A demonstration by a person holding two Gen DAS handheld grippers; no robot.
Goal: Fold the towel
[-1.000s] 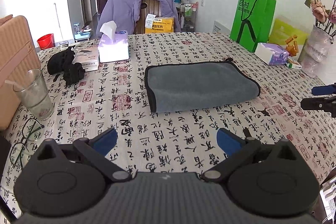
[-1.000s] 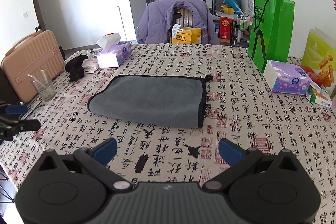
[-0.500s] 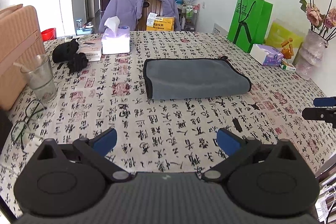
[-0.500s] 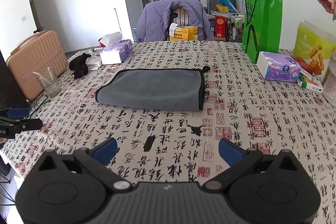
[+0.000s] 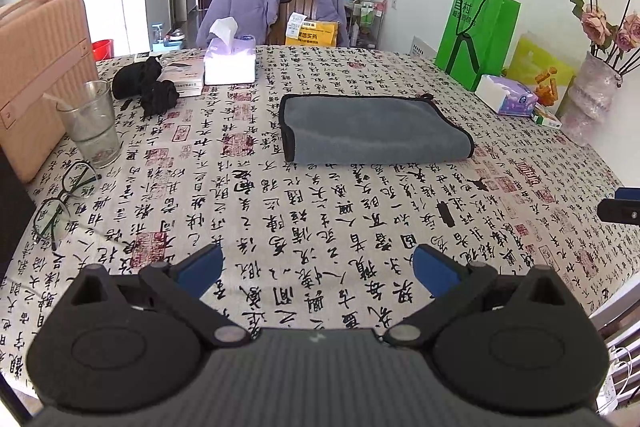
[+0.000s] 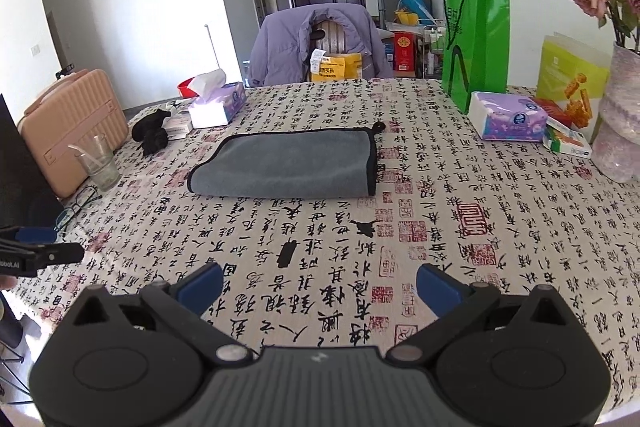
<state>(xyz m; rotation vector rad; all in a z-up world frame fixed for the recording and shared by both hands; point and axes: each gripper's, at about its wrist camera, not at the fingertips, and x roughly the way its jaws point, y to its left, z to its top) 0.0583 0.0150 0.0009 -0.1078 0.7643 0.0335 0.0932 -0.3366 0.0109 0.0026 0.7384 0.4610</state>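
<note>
Calligraphy-print tablecloth (image 5: 280, 211) is filling both views, covering a table in a bright room with a dark door at the top of the frame. Sitting at centre frame is the grey towel (image 5: 372, 129), already lying doubled over with its black-trimmed edges stacked, flat on the cloth. Its long axis is running left to right across both pictures, with a small hanging loop at its upper right corner in the right wrist view.

Along the left edge, a pink suitcase (image 5: 36, 67) is standing beside a drinking glass (image 5: 90, 123), and a green paper bag (image 6: 476, 43) is rising at upper right.

Down at the bottom of frame, the left gripper (image 5: 318, 269) is hovering with its blue pads spread wide, pinching nothing. The right gripper (image 6: 320, 283) is doing the same, fingers wide apart and empty.

Both are sitting well short of the towel, which is lying straight ahead and up-frame of each. Neither looks clearly nearer. If another fold is wanted, I'd judge each gripper is lined up for the towel end on its own side, folding across the long axis.
</note>
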